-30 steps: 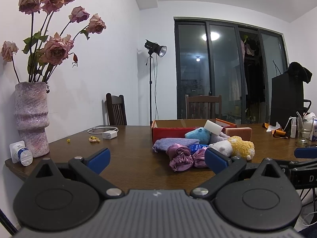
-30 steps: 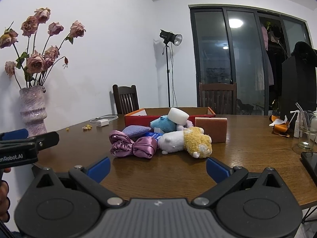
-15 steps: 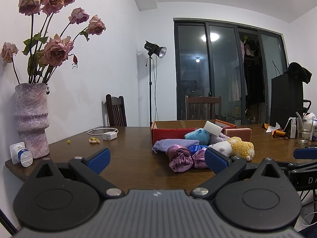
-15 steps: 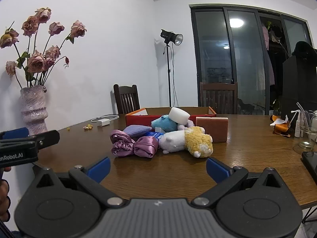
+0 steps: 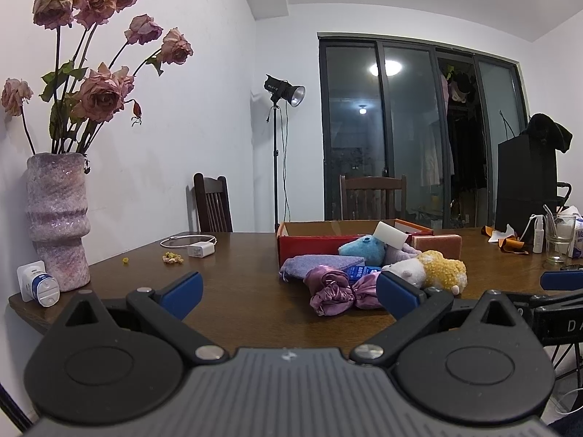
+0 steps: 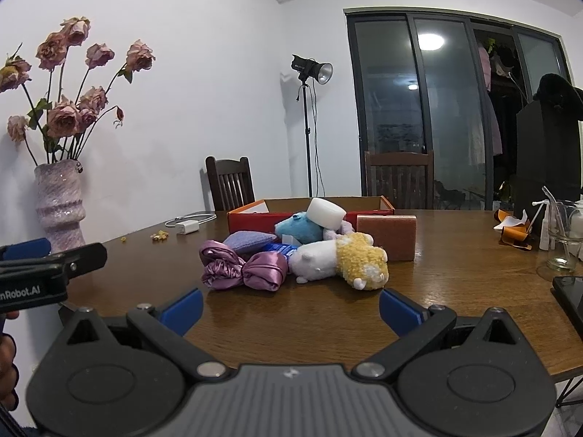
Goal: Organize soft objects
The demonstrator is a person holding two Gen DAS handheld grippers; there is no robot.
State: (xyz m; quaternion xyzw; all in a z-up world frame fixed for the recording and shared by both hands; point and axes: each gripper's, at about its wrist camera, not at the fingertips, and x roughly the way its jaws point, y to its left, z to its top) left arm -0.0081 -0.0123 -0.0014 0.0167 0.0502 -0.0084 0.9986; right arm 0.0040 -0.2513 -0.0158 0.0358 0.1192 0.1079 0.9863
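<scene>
Wooden table (image 6: pixel 455 284) carries the soft pile around 12 o'clock from the right gripper (image 6: pixel 290 306), jaws spread wide, nothing between them, hovering at the near edge. Left gripper (image 5: pixel 289 287) also wide and empty; from its camera the pile sits at 1 o'clock. Pile contents: purple satin scrunchies (image 6: pixel 242 267) nearest, white-and-yellow plush (image 6: pixel 342 260) touching them on the right, lilac pouch (image 6: pixel 249 241) just behind, blue plush (image 6: pixel 297 226) behind that with a white foam block (image 6: pixel 325 213) resting on top. Brown sponge (image 6: pixel 386 232) stands upright at 1 o'clock, just beside the plush. Red cardboard box (image 6: pixel 255 215) sits behind the pile, open top, contents not visible. Vase of dried roses (image 6: pixel 58 200) at 10 o'clock by the wall, charger with cable (image 6: pixel 187 225) at 11 o'clock, glass (image 6: pixel 563 240) at 2 o'clock, well apart from the pile
</scene>
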